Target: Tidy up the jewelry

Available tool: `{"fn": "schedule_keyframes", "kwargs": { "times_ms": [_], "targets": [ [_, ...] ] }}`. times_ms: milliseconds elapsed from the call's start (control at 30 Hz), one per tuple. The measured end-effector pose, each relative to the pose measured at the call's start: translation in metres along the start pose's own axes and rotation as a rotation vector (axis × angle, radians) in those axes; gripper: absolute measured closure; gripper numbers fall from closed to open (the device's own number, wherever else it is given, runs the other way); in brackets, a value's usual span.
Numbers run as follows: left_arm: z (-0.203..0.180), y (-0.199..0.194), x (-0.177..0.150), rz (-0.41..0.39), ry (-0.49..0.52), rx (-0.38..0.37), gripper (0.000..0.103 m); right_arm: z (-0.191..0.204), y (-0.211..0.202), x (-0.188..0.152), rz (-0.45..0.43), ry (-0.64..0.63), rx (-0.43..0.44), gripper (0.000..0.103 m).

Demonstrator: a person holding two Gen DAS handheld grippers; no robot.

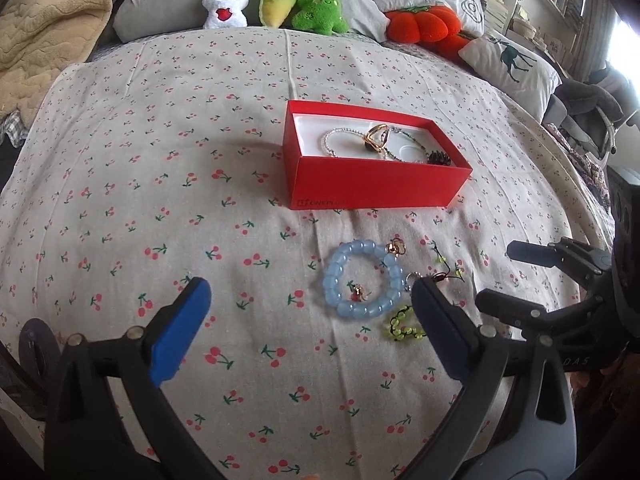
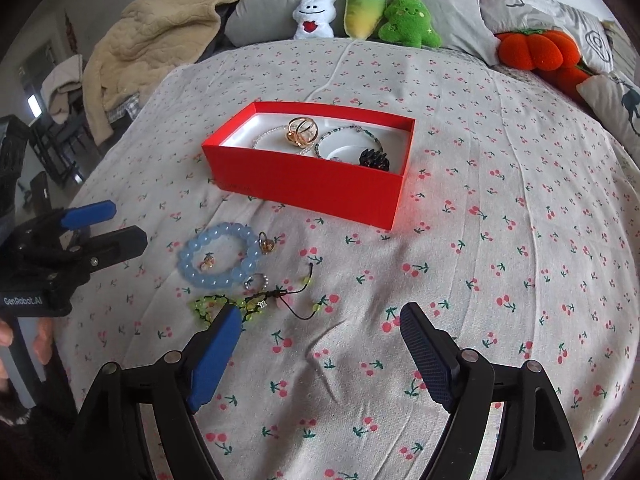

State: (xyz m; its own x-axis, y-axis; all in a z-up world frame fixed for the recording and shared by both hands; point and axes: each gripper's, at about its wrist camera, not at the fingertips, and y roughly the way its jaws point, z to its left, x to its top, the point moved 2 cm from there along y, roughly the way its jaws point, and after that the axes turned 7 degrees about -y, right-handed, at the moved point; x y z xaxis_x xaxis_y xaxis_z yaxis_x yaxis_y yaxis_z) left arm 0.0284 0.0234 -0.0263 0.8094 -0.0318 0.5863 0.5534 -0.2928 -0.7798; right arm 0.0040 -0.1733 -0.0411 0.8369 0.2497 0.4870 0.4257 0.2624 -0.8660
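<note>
An open red box (image 1: 360, 184) (image 2: 304, 176) sits on the bed and holds bead bracelets, a gold ring piece (image 1: 376, 138) (image 2: 302, 130) and a dark hair clip (image 2: 374, 160). In front of it lie a light blue bead bracelet (image 1: 334, 280) (image 2: 192, 258), a small gold charm (image 1: 397, 247) (image 2: 267, 245) and a yellow-green beaded cord bracelet (image 1: 402, 324) (image 2: 256, 300). My left gripper (image 1: 310, 292) is open and empty, with the blue bracelet between its fingers. My right gripper (image 2: 320, 316) is open and empty, its left finger over the green bracelet.
The bed has a cherry-print sheet (image 1: 160, 200) (image 2: 500, 240). Plush toys (image 1: 276, 0) (image 2: 368, 12) and pillows line the far edge, with a beige blanket (image 1: 48, 28) at the far left. Each gripper shows in the other's view, the right one (image 1: 532, 276), the left one (image 2: 108, 224).
</note>
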Motion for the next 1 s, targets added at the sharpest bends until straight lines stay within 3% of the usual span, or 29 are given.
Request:
{"fn": "schedule_keyframes", "kwargs": {
  "times_ms": [167,333,500,567,633,733,800,1000],
  "targets": [
    [0.000,0.010,-0.007,0.027,0.042,-0.021,0.003,0.016,0.015,-0.006,0.046,-0.029,0.040,0.020],
    [0.005,0.018,-0.013,0.080,0.007,-0.068,0.003,0.024,0.025,-0.007,0.073,-0.041,0.056,0.020],
    [0.008,0.016,-0.014,0.076,-0.013,-0.073,0.003,0.028,0.021,0.002,0.047,-0.001,0.110,0.021],
    [0.007,0.015,-0.014,0.076,-0.016,-0.081,0.003,0.025,0.019,0.008,0.038,0.033,0.124,0.029],
    [0.006,0.015,-0.014,0.075,-0.010,-0.084,0.004,0.022,0.021,0.012,0.039,0.068,0.138,0.044],
    [0.005,0.015,-0.015,0.073,-0.007,-0.084,0.005,0.017,0.025,0.015,0.039,0.107,0.136,0.050],
    [0.006,0.015,-0.015,0.071,-0.006,-0.082,0.011,0.013,0.028,0.015,0.032,0.114,0.108,0.051],
    [0.006,0.013,-0.015,0.067,-0.010,-0.093,0.014,0.007,0.041,0.011,0.052,0.131,0.115,0.079]
  ]
}}
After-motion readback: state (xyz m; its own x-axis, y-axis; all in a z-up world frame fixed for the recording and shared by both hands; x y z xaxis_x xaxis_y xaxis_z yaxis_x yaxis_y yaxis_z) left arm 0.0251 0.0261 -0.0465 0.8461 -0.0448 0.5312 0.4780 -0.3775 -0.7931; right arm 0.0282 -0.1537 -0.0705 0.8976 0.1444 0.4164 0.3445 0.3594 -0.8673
